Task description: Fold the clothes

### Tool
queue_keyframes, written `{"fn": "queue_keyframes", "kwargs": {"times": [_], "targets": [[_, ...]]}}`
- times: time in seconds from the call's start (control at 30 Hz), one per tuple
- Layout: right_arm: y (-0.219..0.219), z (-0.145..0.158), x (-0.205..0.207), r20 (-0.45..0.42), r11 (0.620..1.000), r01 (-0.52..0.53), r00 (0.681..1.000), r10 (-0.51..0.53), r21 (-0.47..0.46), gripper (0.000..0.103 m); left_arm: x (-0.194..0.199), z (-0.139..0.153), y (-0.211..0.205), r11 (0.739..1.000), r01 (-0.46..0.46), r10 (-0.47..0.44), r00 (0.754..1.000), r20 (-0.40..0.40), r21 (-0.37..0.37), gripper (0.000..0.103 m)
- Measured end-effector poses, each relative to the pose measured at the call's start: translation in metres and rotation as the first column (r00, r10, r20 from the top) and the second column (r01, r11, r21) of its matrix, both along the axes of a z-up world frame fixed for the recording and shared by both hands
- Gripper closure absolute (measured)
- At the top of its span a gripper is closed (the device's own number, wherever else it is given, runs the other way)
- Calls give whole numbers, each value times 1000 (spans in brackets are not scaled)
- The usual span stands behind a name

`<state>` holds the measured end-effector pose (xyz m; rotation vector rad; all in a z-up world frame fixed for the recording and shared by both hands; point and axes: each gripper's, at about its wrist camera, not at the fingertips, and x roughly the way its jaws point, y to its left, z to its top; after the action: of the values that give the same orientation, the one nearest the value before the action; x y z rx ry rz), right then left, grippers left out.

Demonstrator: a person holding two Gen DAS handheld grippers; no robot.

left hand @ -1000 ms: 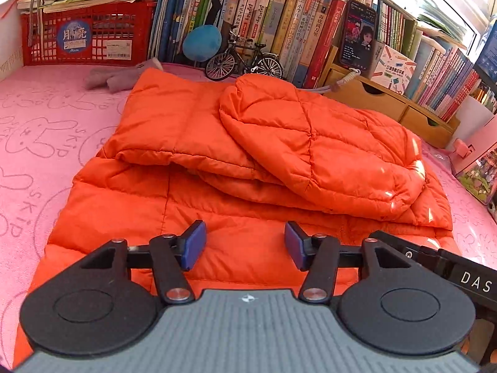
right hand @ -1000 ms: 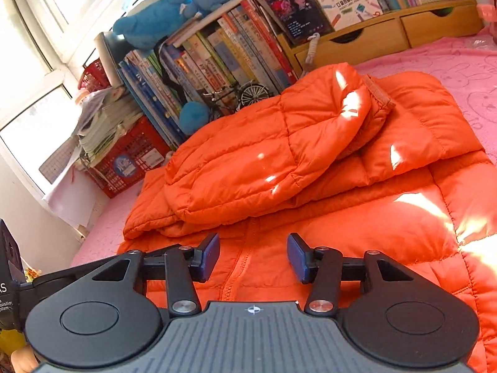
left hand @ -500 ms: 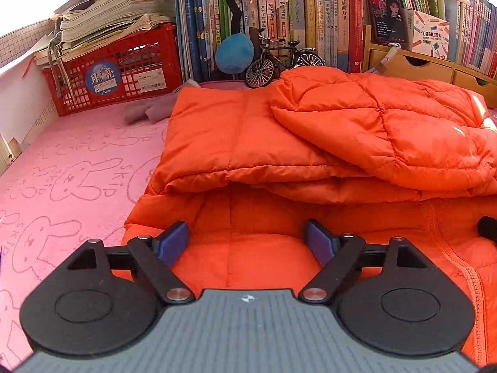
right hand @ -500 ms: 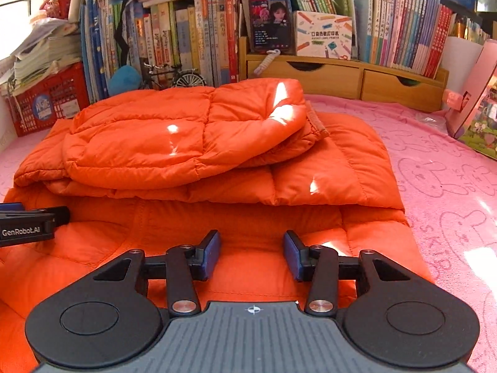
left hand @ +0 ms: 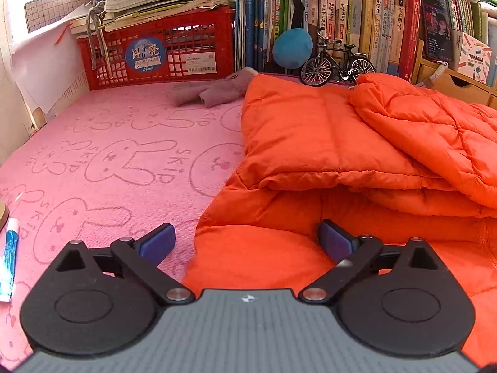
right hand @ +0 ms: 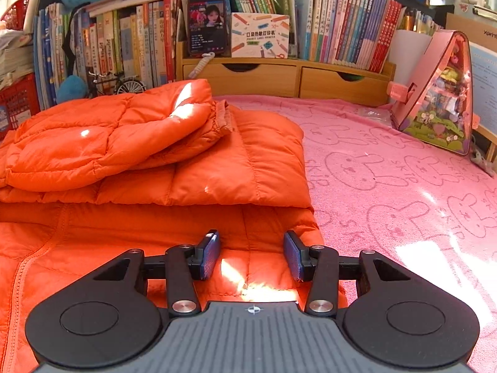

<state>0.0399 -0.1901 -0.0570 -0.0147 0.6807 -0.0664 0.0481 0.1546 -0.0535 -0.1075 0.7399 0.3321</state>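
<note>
An orange quilted down jacket lies on the pink bunny-print cover, with its sleeves folded across the upper part. My left gripper is open wide over the jacket's near left corner, left finger above the cover and right finger above the jacket. In the right wrist view the jacket fills the left half. My right gripper is open over the jacket's near right corner, close to the hem. Both grippers are empty.
A red basket with stacked papers, books, a model bicycle and a grey plush line the back. A tube lies at the left edge. Wooden drawers and a pink toy house stand at the right.
Both grippers have swung apart from the jacket's middle, the left one to its left corner and the right one to its right corner. The left jaws have opened wider.
</note>
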Motion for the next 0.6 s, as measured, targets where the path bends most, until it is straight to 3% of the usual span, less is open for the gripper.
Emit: {"fn": "queue_keyframes", "kwargs": {"times": [0.07,0.1,0.13,0.43,0.6], "targets": [[-7,0,0,4,998,65,998,-65,-1,54,0,0,-1,1000,6,-6,1000,0,13,0],[-11,0,0,3,996,94,996,-94,6,36,0,0,-1,1000,9,-9,1000,2,21,0],[-18,0,0,-2,993,120,993,-120,23,30,0,0,-1,1000,9,-9,1000,4,21,0],[-31,-2,-1,-8,984,173,985,-173,37,29,0,-1,2,1000,3,-3,1000,20,6,0],[-32,-2,1,-13,980,194,981,-193,33,18,0,-1,4,1000,2,-2,1000,27,-2,0]]}}
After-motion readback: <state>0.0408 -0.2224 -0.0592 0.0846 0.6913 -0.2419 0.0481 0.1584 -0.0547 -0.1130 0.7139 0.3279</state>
